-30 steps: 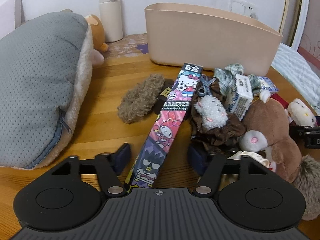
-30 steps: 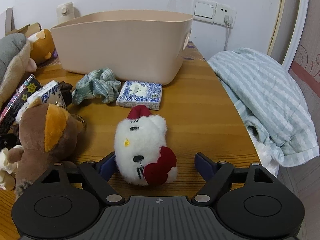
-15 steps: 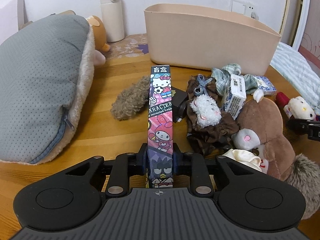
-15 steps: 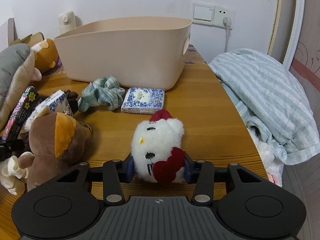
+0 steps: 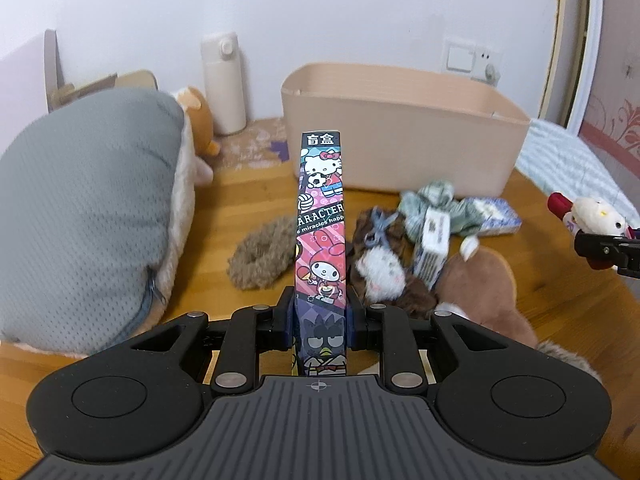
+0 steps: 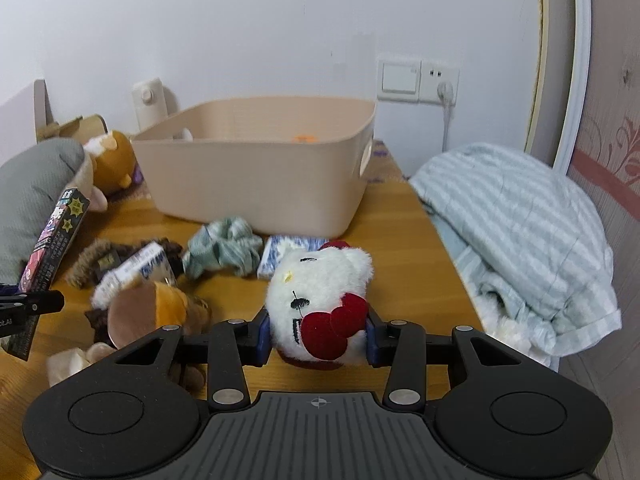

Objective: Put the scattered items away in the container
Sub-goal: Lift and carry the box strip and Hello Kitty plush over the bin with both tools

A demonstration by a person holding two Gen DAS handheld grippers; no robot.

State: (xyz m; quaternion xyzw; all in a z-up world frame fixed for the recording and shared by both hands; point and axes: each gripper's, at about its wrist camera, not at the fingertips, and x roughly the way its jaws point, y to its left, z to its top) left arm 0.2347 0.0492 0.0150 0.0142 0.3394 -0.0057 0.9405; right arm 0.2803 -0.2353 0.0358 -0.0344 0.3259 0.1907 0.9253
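My left gripper (image 5: 320, 320) is shut on a long cartoon-printed box (image 5: 322, 220) and holds it lifted above the table, pointing at the beige container (image 5: 400, 136). My right gripper (image 6: 318, 332) is shut on a white plush cat with a red bow (image 6: 320, 292), lifted off the table; the plush also shows at the right of the left wrist view (image 5: 592, 212). The container (image 6: 260, 168) stands at the back of the table. On the table lie a green scrunchie (image 6: 224, 248), a blue patterned packet (image 6: 288, 252), a small carton (image 6: 132, 272), a brown plush (image 5: 480, 288) and a fuzzy brown scrunchie (image 5: 260, 252).
A large grey cushion (image 5: 88, 208) fills the left side, with an orange plush (image 6: 112, 164) and a cream flask (image 5: 224, 84) behind it. A striped blanket (image 6: 520, 232) lies past the table's right edge. A wall socket (image 6: 440, 84) is behind the container.
Both grippers closed from open, the left on the cartoon box and the right on the white plush cat. Both have since lifted their items off the table.
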